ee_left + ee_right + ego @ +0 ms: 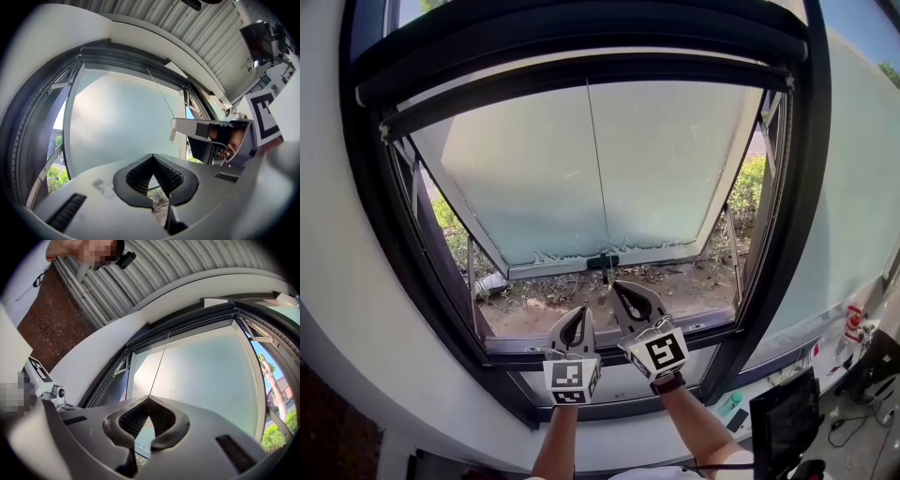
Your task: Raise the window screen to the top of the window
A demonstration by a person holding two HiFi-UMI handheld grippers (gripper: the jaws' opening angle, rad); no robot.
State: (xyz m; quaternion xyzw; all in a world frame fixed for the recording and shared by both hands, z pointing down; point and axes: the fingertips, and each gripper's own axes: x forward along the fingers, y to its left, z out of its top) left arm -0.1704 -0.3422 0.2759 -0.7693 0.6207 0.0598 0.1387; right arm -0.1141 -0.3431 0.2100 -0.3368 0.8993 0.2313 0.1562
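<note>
1. The window frame (787, 234) is dark and fills the wall in front of the person; everything below is placed from it.
2. The window screen's dark bottom bar (581, 71) sits high in the frame, close under the thicker dark casing (581, 28) along the frame's top. I cannot make out any mesh between them.
3. A thin cord (595, 169) hangs from the middle of that bar and runs straight down the centre of the frame opening.
4. Behind the cord, a pale frosted pane (516, 178) is swung outward from the frame. A small dark handle (602, 262) sits at the middle of its lower edge.
5. The right gripper (616, 285) is raised at the centre of the frame's lower part. Its jaws are pressed together and pinch the lower end of the cord.
6. The left gripper (576, 311) is just beside it, also at the bottom of the frame. Its jaw tips meet with nothing between them.
7. Bare ground (581, 300) with leaf litter shows through the frame's open lower strip, under the pane.
</note>
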